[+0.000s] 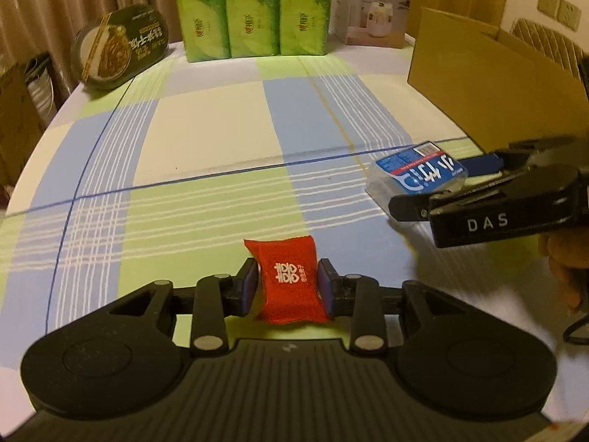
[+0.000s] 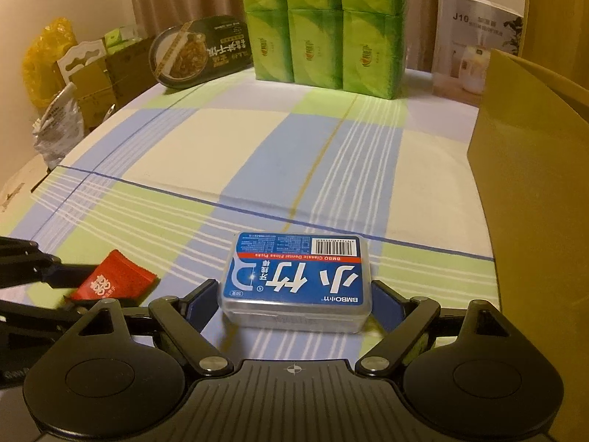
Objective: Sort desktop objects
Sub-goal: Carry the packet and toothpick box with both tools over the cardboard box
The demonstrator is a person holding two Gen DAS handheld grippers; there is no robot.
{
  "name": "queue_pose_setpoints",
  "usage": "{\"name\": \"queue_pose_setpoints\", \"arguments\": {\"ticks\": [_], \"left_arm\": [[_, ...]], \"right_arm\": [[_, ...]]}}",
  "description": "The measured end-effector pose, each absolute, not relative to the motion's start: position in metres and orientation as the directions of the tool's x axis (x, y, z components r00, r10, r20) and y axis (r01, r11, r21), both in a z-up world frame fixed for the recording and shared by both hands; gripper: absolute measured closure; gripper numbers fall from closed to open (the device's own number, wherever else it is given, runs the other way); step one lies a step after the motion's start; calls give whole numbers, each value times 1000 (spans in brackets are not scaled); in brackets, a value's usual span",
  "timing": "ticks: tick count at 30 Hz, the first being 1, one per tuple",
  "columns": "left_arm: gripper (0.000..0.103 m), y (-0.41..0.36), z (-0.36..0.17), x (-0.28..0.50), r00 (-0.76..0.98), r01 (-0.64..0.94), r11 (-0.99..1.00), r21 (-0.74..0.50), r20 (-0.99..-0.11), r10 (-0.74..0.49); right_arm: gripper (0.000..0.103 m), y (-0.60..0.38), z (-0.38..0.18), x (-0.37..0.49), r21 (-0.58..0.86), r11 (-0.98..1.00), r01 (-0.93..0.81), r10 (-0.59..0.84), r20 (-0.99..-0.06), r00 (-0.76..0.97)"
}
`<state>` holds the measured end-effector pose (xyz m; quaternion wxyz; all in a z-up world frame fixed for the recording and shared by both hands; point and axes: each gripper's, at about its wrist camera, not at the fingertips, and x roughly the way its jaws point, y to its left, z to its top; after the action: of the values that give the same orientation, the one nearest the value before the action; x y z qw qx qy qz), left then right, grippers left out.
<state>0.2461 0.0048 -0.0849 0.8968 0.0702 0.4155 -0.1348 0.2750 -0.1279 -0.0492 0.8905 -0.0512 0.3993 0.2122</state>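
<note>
A small red pouch (image 1: pixel 291 287) with a white emblem sits between the pads of my left gripper (image 1: pixel 289 276), which is shut on it and pinches its sides just above the checked tablecloth. A clear dental floss box (image 2: pixel 298 280) with a blue label lies flat on the cloth between the fingers of my right gripper (image 2: pixel 294 302). Those jaws stand wide, with the pads close to the box's sides and a slim gap on the left. In the left wrist view the right gripper (image 1: pixel 434 184) straddles the floss box (image 1: pixel 419 173). The right wrist view shows the left gripper (image 2: pixel 70 291) holding the red pouch (image 2: pixel 114 280).
An open cardboard box (image 2: pixel 533 165) stands at the right. At the back are stacked green tissue packs (image 2: pixel 324 29), a dark oval noodle bowl (image 2: pixel 198 51) leaning at the left and a white product carton (image 2: pixel 467 44). Boxes and bags (image 2: pixel 59 92) lie beyond the table's left edge.
</note>
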Motion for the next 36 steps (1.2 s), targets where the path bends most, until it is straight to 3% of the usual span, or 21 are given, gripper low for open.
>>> {"name": "queue_pose_setpoints", "arguments": {"ticks": [5, 8, 36], "left_arm": [[72, 5, -90, 250, 612, 300, 954, 13, -769, -182], [77, 7, -87, 251, 613, 283, 959, 13, -771, -171], [78, -19, -48, 257, 630, 320, 943, -91, -723, -284]], "right_arm": [[20, -127, -48, 277, 80, 907, -413, 335, -731, 595], [20, -127, -43, 277, 90, 908, -409, 343, -720, 604], [20, -163, 38, 240, 82, 919, -386, 358, -585, 728]]}}
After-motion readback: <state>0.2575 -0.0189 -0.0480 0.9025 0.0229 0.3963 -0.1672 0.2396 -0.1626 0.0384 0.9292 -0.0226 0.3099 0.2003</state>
